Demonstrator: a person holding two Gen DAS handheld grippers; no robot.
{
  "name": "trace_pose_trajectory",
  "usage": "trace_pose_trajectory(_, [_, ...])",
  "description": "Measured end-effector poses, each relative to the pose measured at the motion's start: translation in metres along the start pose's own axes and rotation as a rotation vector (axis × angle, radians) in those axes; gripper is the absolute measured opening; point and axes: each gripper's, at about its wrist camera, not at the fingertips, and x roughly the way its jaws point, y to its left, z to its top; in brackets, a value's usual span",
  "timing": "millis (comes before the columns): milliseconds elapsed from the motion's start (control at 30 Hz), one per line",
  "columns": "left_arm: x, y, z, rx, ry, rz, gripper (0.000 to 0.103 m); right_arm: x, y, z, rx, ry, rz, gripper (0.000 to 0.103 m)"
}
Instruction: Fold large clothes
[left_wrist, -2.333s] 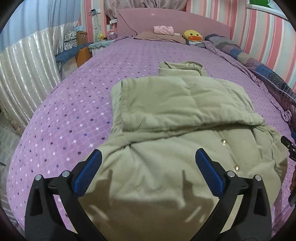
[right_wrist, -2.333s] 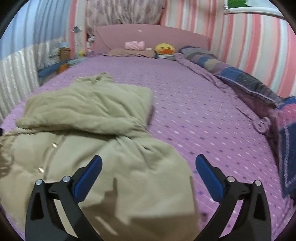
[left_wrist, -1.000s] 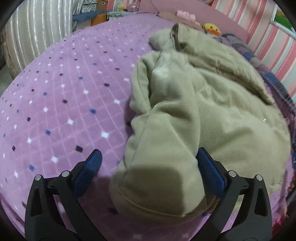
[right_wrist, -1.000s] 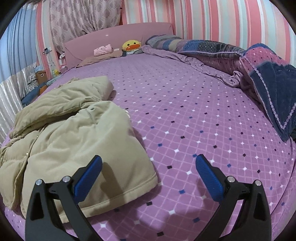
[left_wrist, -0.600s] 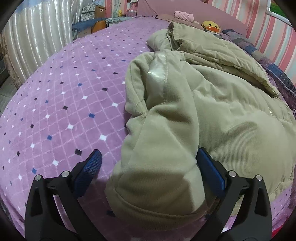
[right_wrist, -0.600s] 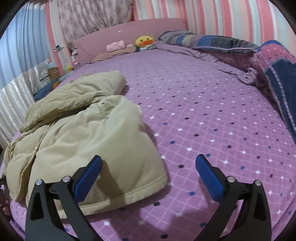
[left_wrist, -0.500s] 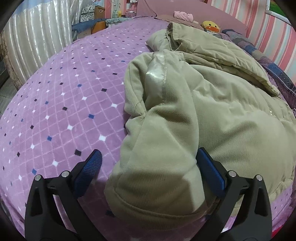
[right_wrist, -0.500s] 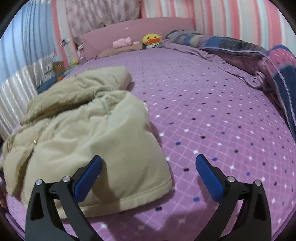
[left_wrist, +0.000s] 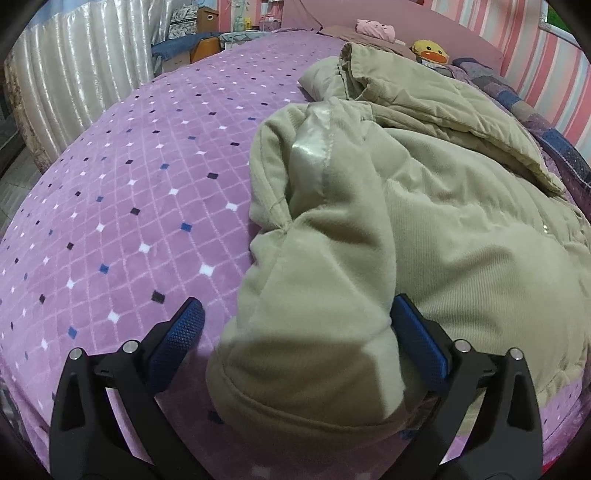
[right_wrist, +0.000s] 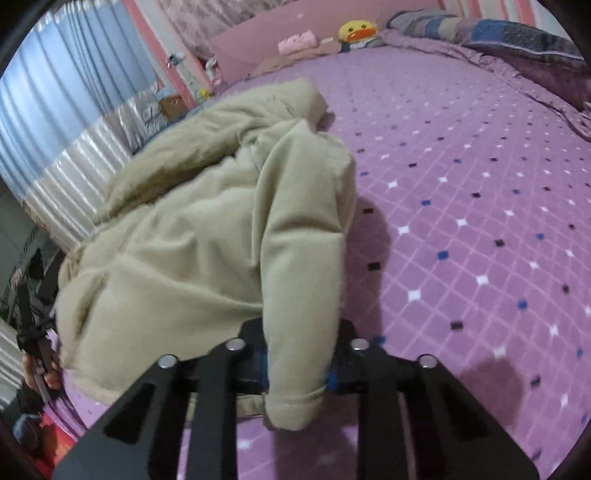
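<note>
A large beige padded jacket (left_wrist: 424, 206) lies on the purple diamond-patterned bed (left_wrist: 140, 192). In the left wrist view its near-left hem corner bulges between my fingers. My left gripper (left_wrist: 299, 339) is open, its right blue pad touching the fabric, the left pad apart from it. In the right wrist view the jacket (right_wrist: 192, 236) fills the left half. My right gripper (right_wrist: 299, 365) is shut on the jacket's near-right hem corner, which is pinched and lifted into a ridge.
The pink headboard (left_wrist: 388, 14) with a yellow duck toy (left_wrist: 428, 50) and a pink toy (right_wrist: 299, 41) stands at the far end. A patchwork quilt (right_wrist: 517, 40) lies along the right side. Curtains (left_wrist: 74, 77) and the bed's left edge are to the left.
My right gripper has moved left onto the jacket's hem corner and shut on it, lifting the fabric. My left gripper has barely moved and stays open around the left corner.
</note>
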Motion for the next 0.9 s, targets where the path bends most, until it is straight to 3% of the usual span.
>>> trace_pose_trajectory(133, [-0.011, -0.007, -0.001, 0.049, -0.002, 0.005, 0.095, -0.033, 0.009, -0.020, 0.006, -0.048, -0.006, 0.015])
trace_pose_trajectory(200, [-0.011, -0.007, -0.003, 0.060, -0.001, -0.001, 0.095, -0.023, -0.004, -0.032, 0.032, -0.003, -0.032, 0.017])
trace_pose_trajectory(267, [-0.008, -0.003, -0.004, 0.034, 0.013, -0.033, 0.090, -0.017, -0.006, -0.032, 0.033, -0.006, -0.054, 0.029])
trace_pose_trajectory(300, [-0.007, -0.002, -0.004, 0.021, 0.023, -0.064, 0.086, -0.016, -0.005, -0.028, 0.029, -0.015, -0.071, 0.045])
trace_pose_trajectory(333, [-0.008, -0.003, -0.004, 0.021, 0.024, -0.067, 0.084, -0.017, -0.004, -0.026, 0.021, -0.026, -0.093, 0.070])
trace_pose_trajectory(400, [-0.009, -0.006, -0.005, 0.041, 0.016, -0.062, 0.080, -0.013, -0.001, -0.024, 0.011, -0.045, -0.108, 0.077])
trace_pose_trajectory(467, [-0.009, -0.009, -0.006, 0.057, 0.008, -0.064, 0.066, 0.000, -0.003, -0.024, 0.044, -0.001, -0.077, 0.072])
trace_pose_trajectory(500, [-0.010, -0.012, -0.006, 0.065, 0.008, -0.067, 0.060, 0.005, -0.005, -0.025, 0.068, 0.016, -0.059, 0.059])
trace_pose_trajectory(567, [-0.014, -0.016, -0.007, 0.086, 0.008, -0.061, 0.040, 0.006, -0.002, -0.026, 0.086, 0.025, -0.055, 0.046])
trace_pose_trajectory(633, [-0.020, -0.020, -0.006, 0.109, 0.013, -0.060, 0.031, -0.001, 0.002, -0.027, 0.082, 0.025, -0.044, 0.027])
trace_pose_trajectory(767, [-0.037, -0.015, 0.008, 0.083, 0.034, -0.131, 0.021, -0.019, 0.009, -0.013, 0.067, 0.024, -0.008, 0.021])
trace_pose_trajectory(900, [-0.054, -0.012, 0.034, 0.073, 0.024, -0.182, 0.019, -0.036, 0.016, 0.015, 0.084, -0.017, 0.050, 0.021])
